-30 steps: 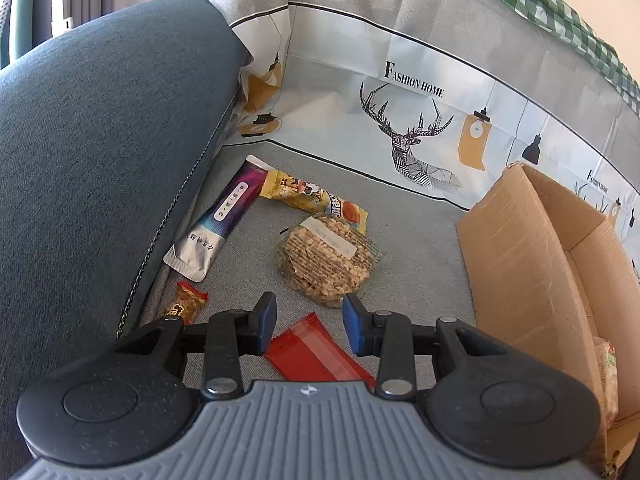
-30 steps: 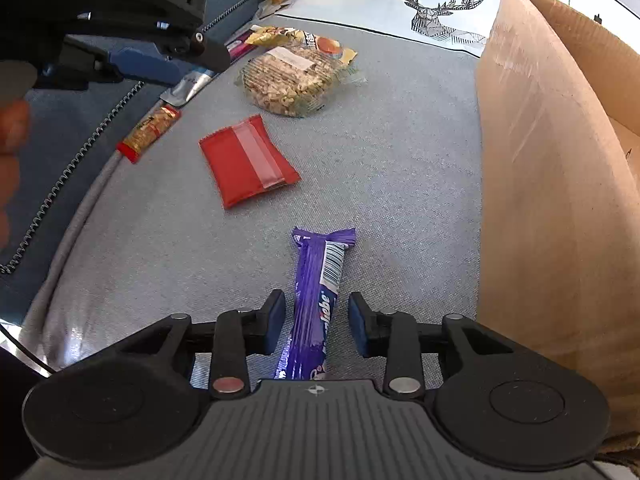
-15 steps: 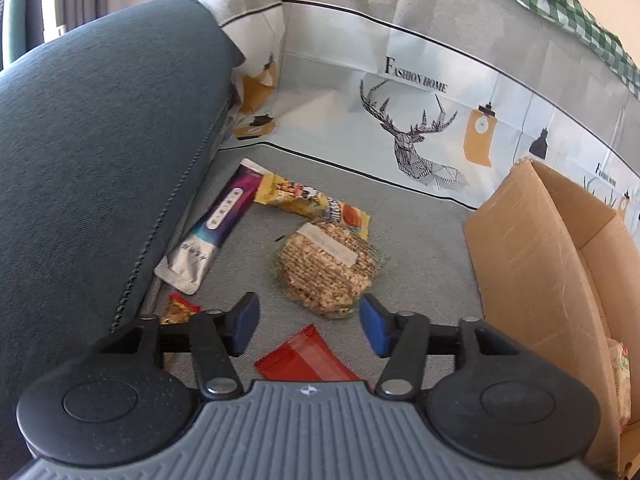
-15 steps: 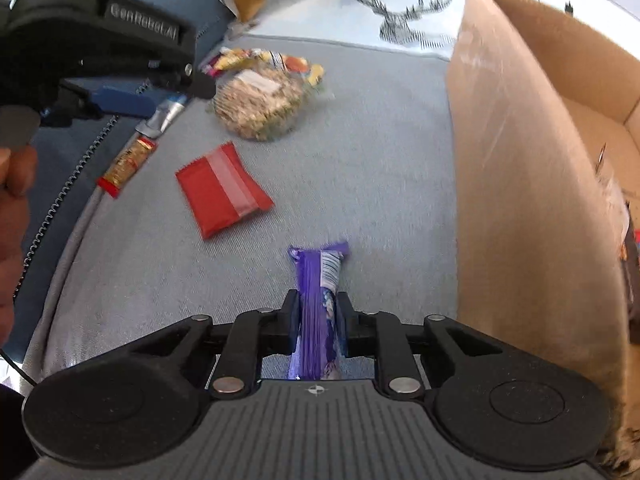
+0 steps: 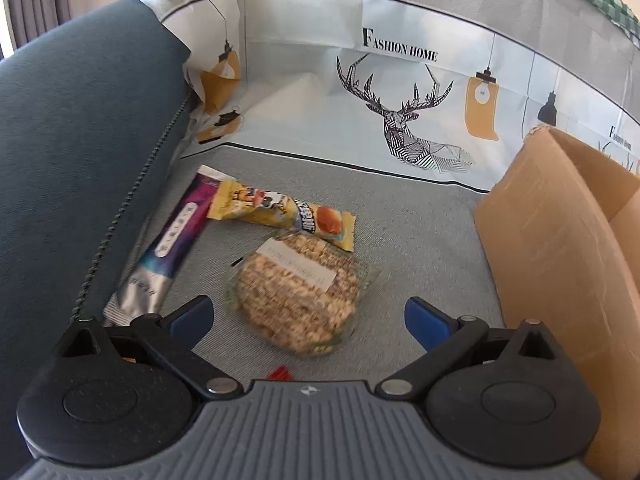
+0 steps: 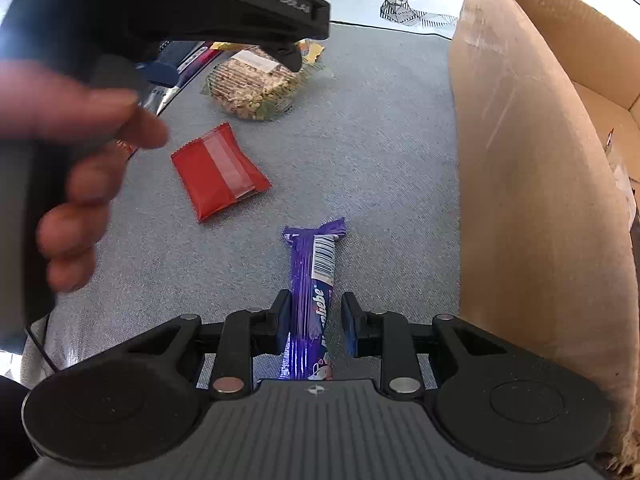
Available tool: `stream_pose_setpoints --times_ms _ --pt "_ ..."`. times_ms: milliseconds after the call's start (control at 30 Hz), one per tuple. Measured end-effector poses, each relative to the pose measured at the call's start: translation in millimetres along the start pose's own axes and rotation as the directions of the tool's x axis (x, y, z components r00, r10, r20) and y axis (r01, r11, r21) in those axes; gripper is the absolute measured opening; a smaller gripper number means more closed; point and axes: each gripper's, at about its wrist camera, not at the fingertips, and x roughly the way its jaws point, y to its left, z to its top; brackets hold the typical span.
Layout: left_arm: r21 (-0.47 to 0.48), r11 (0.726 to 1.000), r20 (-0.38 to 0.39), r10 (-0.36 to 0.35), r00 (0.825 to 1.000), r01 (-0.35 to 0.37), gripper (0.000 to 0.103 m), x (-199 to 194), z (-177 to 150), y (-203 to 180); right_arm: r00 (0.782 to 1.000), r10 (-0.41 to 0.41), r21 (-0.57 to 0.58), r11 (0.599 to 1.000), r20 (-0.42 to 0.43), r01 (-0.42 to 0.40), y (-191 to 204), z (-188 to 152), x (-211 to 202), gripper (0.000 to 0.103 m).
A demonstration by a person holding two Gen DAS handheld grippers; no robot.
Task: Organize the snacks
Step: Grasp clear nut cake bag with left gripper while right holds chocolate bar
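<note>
Purple bar (image 6: pixel 312 280): lying lengthways on the grey seat cushion (image 6: pixel 380 120), its near end between the right gripper's fingers, close to the box wall.
Right gripper (image 6: pixel 316 314): jaws have just eased apart. One pad looks to be against the wrapper and there's daylight on the other side, so it isn't clamped right now.
Red packet (image 6: pixel 218 174): flat on the cushion and well apart from the bar, nobody's on it yet.
Left gripper (image 5: pixel 308 316): jaws have just swung wide open, empty, with a person's hand (image 6: pixel 80 184) wrapped round the handle. It's lined up on the next snack.
Round nut cake (image 5: pixel 298 292): in clear wrap (a little blurred), just ahead of the open fingers and centred between them. This looks like the pick in hand.
Yellow wrapper (image 5: pixel 280 210): touching the cake's far edge, so that's one to watch.
Long foil sachet (image 5: pixel 176 240): beside it, along the blue armrest seam.
Cardboard box (image 6: pixel 528 160): open on the right, probably where the snacks go.
Next move: left needs to drop lower and straddle the cake without catching the yellow wrapper. Right needs a firm squeeze before lifting the bar over the box wall.
</note>
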Motion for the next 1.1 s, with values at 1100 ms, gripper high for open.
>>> stream_pose_setpoints --times_ms 1100 --pt "-0.058 0.995 -0.037 0.076 0.996 -0.078 0.087 38.1 17.9 1.2 0.991 0.015 -0.014 1.0 0.132 -0.013 6.1 -1.6 -19.7 0.017"
